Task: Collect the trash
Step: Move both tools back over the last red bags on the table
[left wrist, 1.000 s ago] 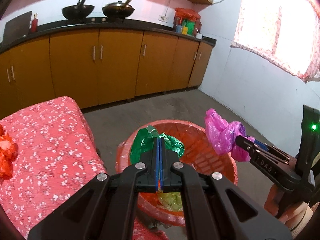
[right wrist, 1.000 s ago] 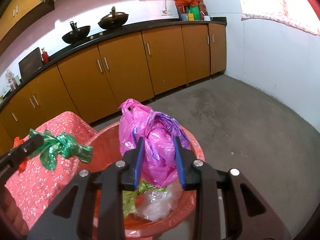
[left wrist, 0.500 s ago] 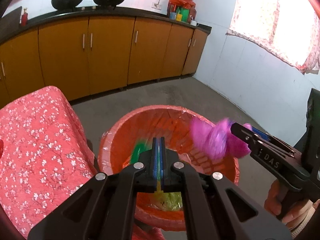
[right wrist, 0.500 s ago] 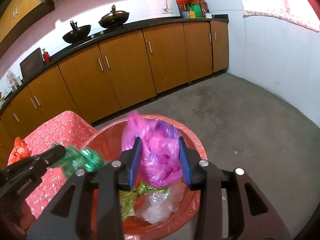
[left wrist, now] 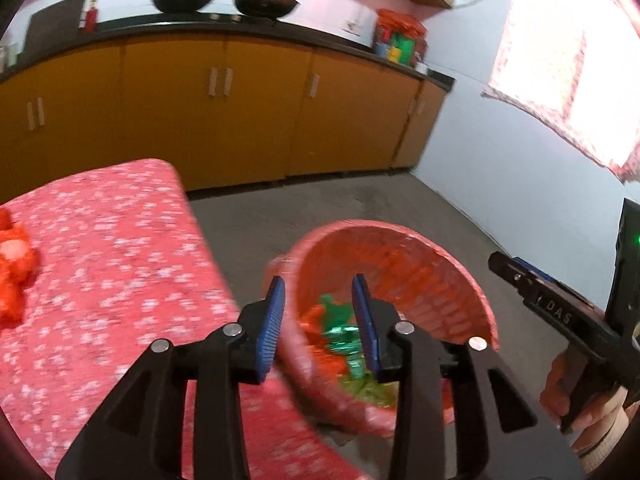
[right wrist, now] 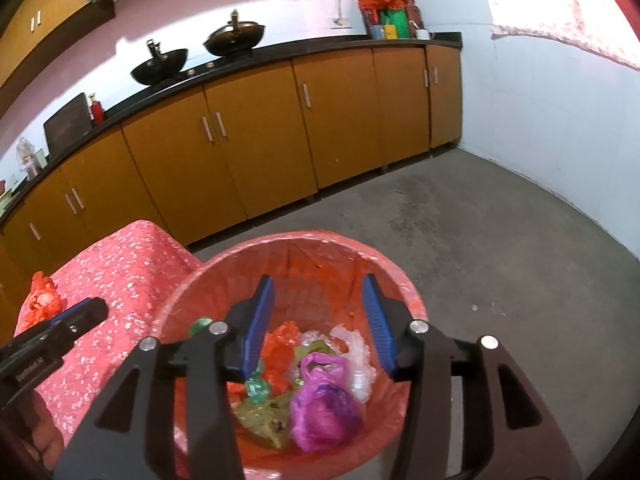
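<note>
A round red bin (right wrist: 394, 286) lined with a red bag stands on the floor beside the table; its rim also shows in the left wrist view (left wrist: 448, 256). Inside lie a pink bag (right wrist: 320, 404), a green bag (right wrist: 256, 388) (left wrist: 340, 332), olive, orange and clear plastic. My right gripper (right wrist: 318, 320) hangs over the bin, jaws opening, nothing between them. My left gripper (left wrist: 318, 316) is above the bin's left edge, jaws opening and empty. An orange bag (left wrist: 14, 264) (right wrist: 42, 300) lies on the table.
The table (left wrist: 108, 248) with a red floral cloth stands left of the bin. Brown cabinets (right wrist: 256, 144) under a dark counter with two woks (right wrist: 234, 36) line the far wall. Bare concrete floor (right wrist: 500, 248) spreads right, up to a white wall.
Both grippers opened. The green bag dropped from the left gripper and the pink bag from the right, and both now lie in the bin. The left gripper swung left.
</note>
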